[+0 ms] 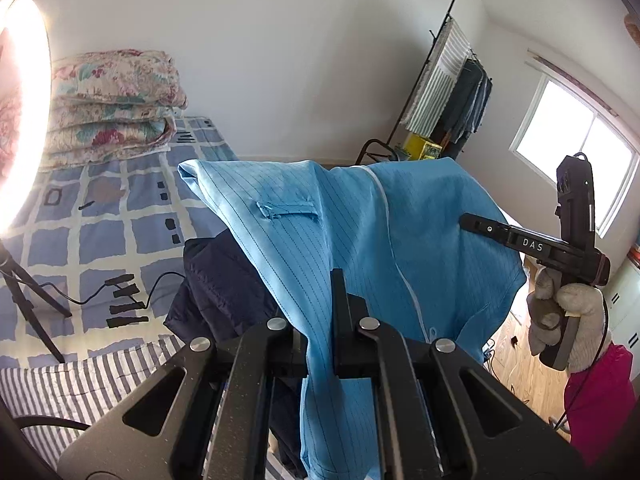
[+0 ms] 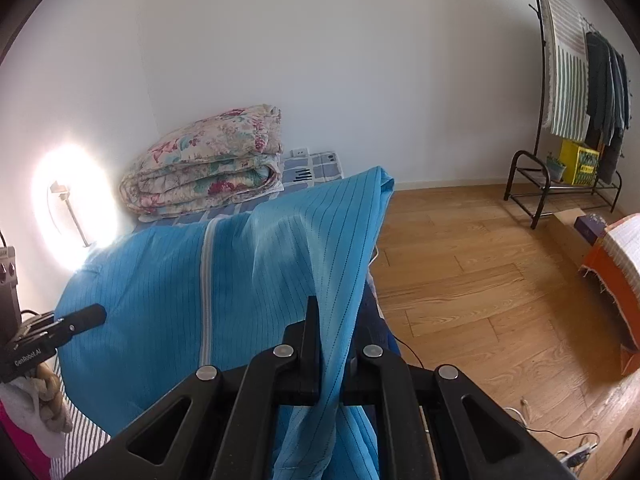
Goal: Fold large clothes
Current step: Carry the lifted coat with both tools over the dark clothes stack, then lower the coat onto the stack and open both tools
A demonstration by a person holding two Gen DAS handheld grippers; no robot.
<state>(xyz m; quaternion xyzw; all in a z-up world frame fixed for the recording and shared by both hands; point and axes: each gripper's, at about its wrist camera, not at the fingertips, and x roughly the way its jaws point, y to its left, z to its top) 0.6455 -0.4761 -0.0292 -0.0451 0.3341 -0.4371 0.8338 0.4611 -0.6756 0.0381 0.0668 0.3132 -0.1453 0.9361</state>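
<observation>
A light blue pinstriped garment (image 1: 400, 232) with a white zipper hangs spread in the air between both grippers, above the bed. My left gripper (image 1: 326, 304) is shut on a bunched fold of it. The right gripper (image 1: 466, 220), in a gloved hand (image 1: 576, 320), grips its far edge. From the right wrist, the same blue garment (image 2: 160, 280) drapes down, and my right gripper (image 2: 332, 320) is shut on its cloth. The left gripper (image 2: 96, 314) pinches the other edge at the far left. A dark navy garment (image 1: 216, 280) lies on the bed under the blue one.
The bed (image 1: 100, 216) has a blue checked sheet, a folded floral quilt (image 1: 116, 104) at its head, a tripod (image 1: 28, 300) and a cable. A bright ring light (image 2: 74, 208) glares. A clothes rack (image 2: 576, 92) stands by the wall on the wooden floor (image 2: 480, 280).
</observation>
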